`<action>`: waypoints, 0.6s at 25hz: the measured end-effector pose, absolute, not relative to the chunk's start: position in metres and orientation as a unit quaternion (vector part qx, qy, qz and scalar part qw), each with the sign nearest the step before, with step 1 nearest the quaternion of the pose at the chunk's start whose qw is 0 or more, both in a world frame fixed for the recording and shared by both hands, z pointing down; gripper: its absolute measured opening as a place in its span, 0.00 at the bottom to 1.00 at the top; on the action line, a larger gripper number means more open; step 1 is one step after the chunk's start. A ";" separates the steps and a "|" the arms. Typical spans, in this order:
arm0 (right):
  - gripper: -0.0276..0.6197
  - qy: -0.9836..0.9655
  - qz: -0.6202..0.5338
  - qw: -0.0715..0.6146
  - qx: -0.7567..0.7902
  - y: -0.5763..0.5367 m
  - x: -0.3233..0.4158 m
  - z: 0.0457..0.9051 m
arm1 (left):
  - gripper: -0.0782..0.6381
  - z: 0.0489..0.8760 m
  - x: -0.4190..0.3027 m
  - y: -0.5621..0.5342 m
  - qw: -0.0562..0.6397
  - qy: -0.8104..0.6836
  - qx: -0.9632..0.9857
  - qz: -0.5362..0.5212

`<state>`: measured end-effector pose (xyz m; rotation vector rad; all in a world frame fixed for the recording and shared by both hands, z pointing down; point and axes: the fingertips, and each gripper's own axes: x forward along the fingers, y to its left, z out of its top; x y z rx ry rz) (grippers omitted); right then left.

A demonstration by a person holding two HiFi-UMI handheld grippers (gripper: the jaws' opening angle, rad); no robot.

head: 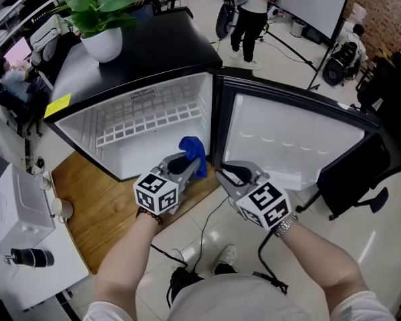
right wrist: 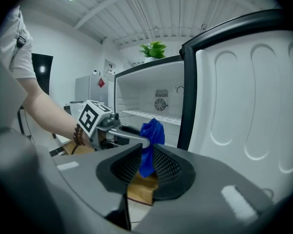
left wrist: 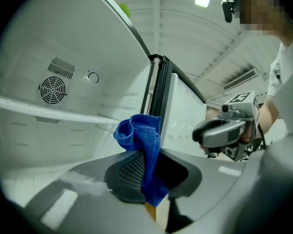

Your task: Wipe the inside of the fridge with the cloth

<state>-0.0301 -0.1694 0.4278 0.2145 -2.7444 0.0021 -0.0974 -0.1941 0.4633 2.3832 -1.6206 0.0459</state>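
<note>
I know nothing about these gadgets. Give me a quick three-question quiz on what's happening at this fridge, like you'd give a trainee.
1. Pick one: which gripper holds the blue cloth? A) left gripper B) right gripper C) neither
2. True or false: the fridge door stands open.
3. Fill in: on top of the fridge stands a ____ in a white pot.

Key: 1 A. 2 true. 3 plant.
</note>
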 end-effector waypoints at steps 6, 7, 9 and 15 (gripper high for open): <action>0.31 -0.979 0.037 0.192 0.052 -0.177 -0.041 0.419 | 0.20 0.428 -0.076 -0.166 0.130 -0.458 0.880 0.003; 0.32 -0.980 0.050 0.190 0.043 -0.176 -0.043 0.417 | 0.20 0.422 -0.073 -0.161 0.132 -0.439 0.889 0.000; 0.32 -0.980 0.078 0.185 0.015 -0.171 -0.044 0.412 | 0.20 0.411 -0.069 -0.151 0.140 -0.402 0.905 -0.010; 0.32 -0.973 0.146 0.164 -0.069 -0.145 -0.045 0.392 | 0.20 0.386 -0.054 -0.128 0.162 -0.306 0.938 -0.012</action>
